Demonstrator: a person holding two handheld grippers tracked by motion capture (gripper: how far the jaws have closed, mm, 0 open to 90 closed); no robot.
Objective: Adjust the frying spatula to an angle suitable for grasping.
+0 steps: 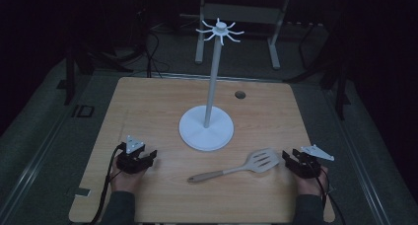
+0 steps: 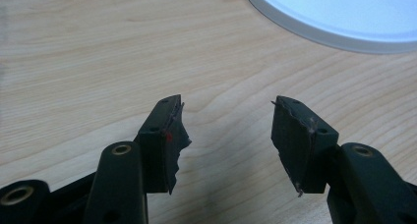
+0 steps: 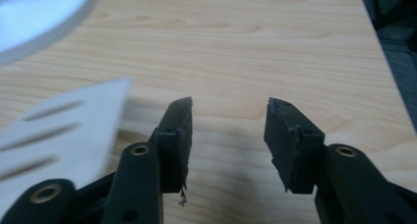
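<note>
A white stand with a round base point(image 1: 206, 129), a tall pole and hooked arms at its top point(image 1: 220, 30) rises from the middle of the wooden table point(image 1: 148, 106). A pale slotted spatula point(image 1: 261, 160) with a tan handle point(image 1: 206, 176) lies flat at the front right. My right gripper point(image 1: 288, 157) rests open just right of the spatula's blade point(image 3: 64, 130), with bare wood between its jaws point(image 3: 228, 106). My left gripper point(image 1: 150, 156) rests open at the front left, nothing between its jaws point(image 2: 226, 106). The stand's base point(image 2: 339, 17) lies ahead and to the right of it.
A small dark round hole point(image 1: 240, 94) sits in the table near its far edge. Beyond the table are a dim floor, dark cables point(image 1: 153, 57) and the legs of a white frame point(image 1: 236, 13). A person's hands and sleeves enter at the bottom.
</note>
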